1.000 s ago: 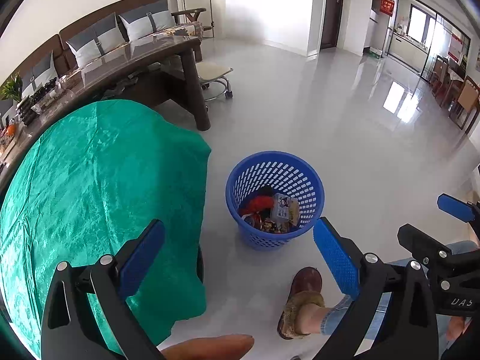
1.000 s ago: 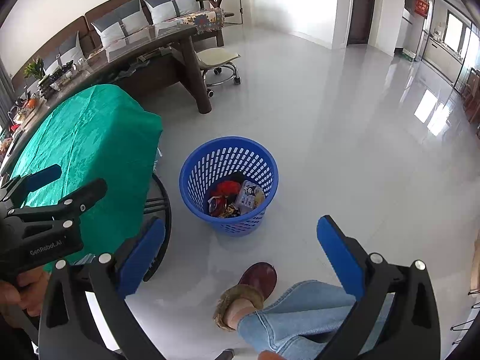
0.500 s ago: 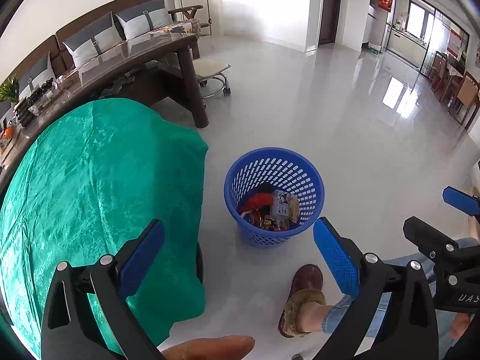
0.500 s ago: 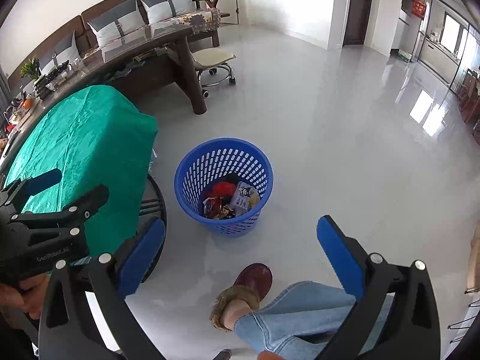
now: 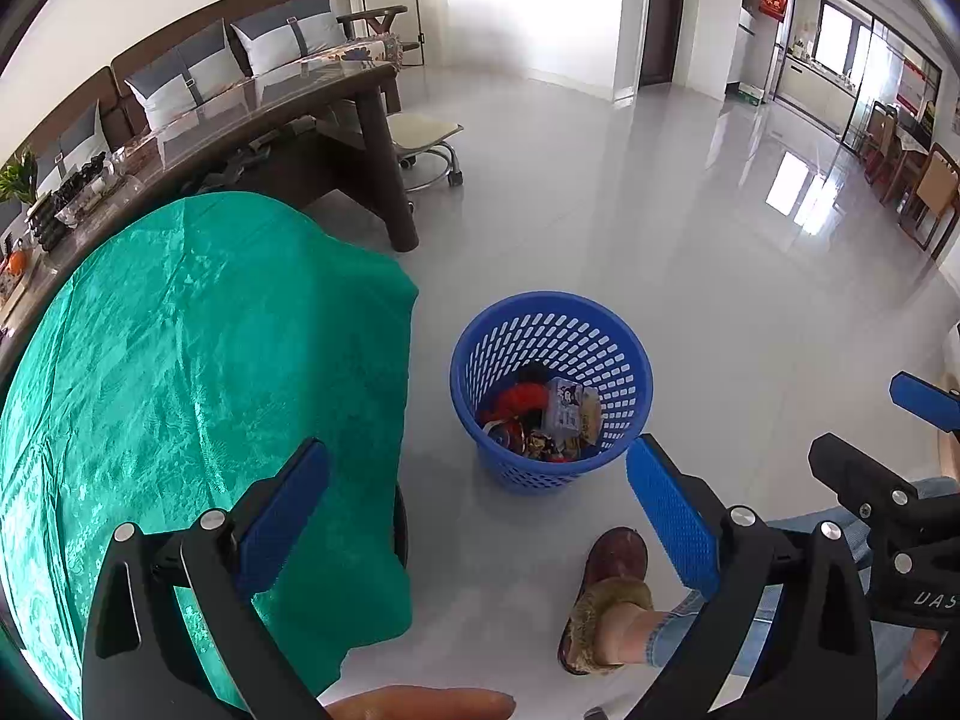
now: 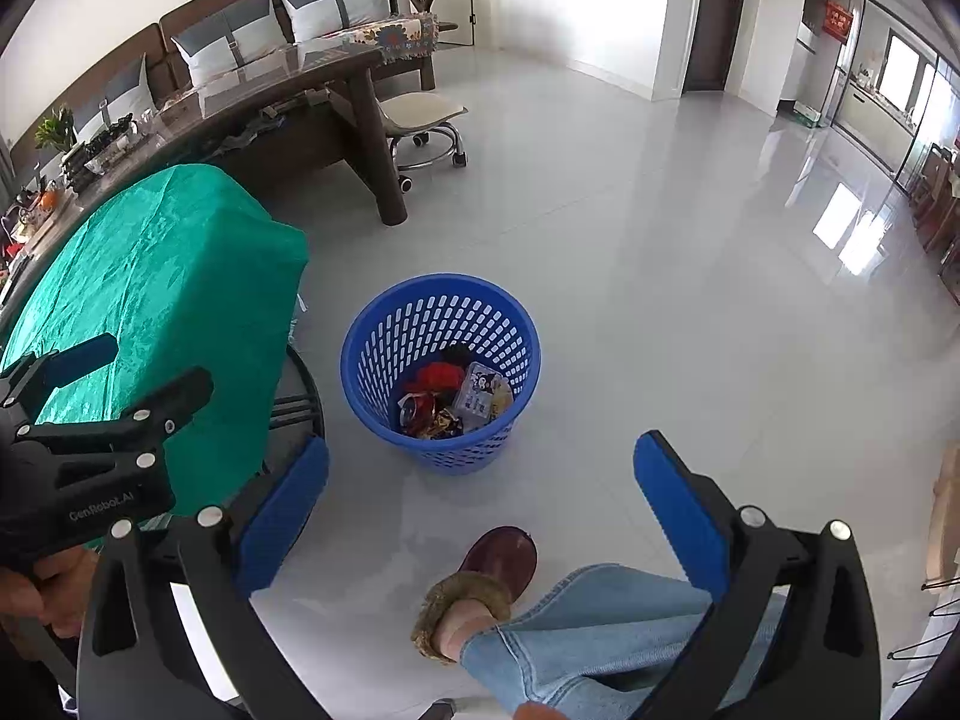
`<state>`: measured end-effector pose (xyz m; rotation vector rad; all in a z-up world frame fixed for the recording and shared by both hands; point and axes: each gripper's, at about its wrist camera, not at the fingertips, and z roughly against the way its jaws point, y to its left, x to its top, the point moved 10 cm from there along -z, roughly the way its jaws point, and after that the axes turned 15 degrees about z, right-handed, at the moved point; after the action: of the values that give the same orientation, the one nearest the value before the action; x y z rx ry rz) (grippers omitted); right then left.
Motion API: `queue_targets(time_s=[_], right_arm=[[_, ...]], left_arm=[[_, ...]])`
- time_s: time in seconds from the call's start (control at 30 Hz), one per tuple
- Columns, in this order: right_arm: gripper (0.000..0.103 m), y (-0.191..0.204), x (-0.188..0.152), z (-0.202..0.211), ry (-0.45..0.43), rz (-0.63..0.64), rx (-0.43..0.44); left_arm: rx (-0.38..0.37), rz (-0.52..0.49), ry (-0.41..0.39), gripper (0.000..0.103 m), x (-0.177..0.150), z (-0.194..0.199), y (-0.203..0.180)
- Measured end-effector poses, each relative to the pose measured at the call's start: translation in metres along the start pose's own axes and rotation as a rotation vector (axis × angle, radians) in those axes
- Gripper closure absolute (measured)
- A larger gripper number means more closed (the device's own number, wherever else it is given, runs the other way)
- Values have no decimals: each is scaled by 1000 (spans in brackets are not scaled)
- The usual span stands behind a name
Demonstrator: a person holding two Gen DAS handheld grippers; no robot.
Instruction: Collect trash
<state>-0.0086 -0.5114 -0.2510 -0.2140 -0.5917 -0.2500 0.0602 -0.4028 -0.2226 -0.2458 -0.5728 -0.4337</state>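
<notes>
Green patterned cloth drapes a table at the left of both frames, its hem hanging just beside the blue perforated plastic basket at frame centre, which stands on glossy pale floor tiles with open floor to its right. Crumpled wrappers lie in its bottom. "GenRobot.AI" reads on the left gripper body in the right wrist view; its ribbed blue pads spread wide, gripping nothing. The right gripper likewise gapes empty above a fur-trimmed maroon slipper
</notes>
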Motion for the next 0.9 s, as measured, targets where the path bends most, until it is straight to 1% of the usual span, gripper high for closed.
queue_targets(time_s=[0.47, 0.67, 0.77, 0.83, 0.9], right_arm=[[5, -5, -4, -5, 12, -4, -13], [5, -10, -5, -6, 14, -12, -16], [5, -12, -4, -6, 15, -13, -18], [5, -13, -4, -6, 16, -16, -20], [5, -15, -4, -6, 17, -18, -27]], left_arm=[[5, -11, 6, 5, -2, -3, -5], [11, -7, -10, 5, -2, -2, -6], [21, -18, -20, 5, -1, 0, -7], [15, -25, -17, 5, -2, 0, -9], [13, -5, -13, 5, -2, -1, -8]])
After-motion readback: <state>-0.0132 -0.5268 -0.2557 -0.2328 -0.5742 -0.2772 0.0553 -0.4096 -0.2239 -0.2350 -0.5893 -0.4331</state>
